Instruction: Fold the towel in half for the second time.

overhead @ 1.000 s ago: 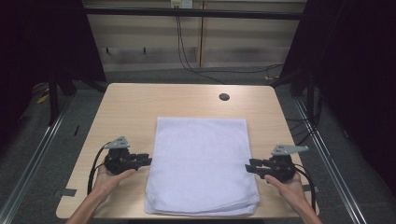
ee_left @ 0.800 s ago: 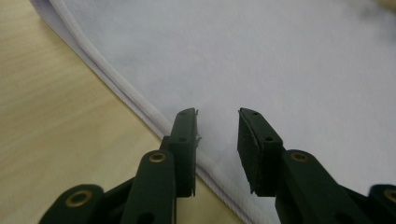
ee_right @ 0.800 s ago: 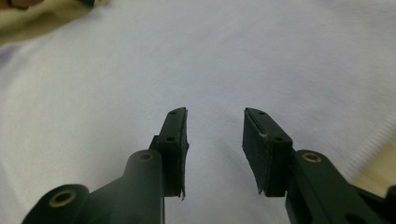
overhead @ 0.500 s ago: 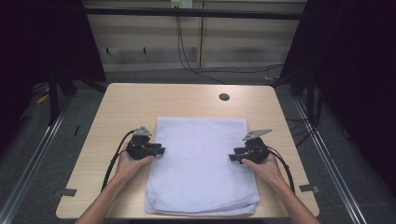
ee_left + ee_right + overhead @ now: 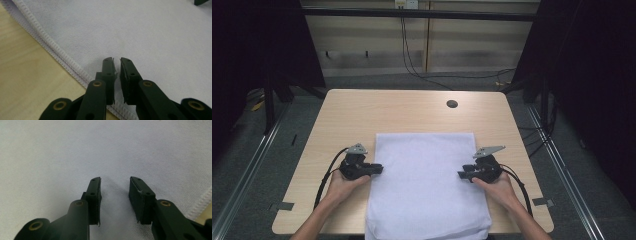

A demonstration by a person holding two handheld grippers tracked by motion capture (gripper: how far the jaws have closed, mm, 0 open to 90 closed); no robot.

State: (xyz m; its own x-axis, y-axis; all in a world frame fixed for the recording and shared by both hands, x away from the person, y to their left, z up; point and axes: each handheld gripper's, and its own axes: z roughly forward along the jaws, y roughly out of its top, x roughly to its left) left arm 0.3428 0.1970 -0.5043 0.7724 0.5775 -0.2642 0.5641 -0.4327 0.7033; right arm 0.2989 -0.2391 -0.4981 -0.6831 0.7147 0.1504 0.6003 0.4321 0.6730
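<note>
While the white towel lies folded flat on the near half of the wooden table, I have my left gripper at its left hem, jaws just closing to a narrow slit; whether cloth is pinched I cannot tell. My right gripper rests on its right side, jaws half open, holding nothing.

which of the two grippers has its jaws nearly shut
The left gripper, at the towel's left hem; its jaws have just been closing. The right gripper stands clearly wider.
</note>
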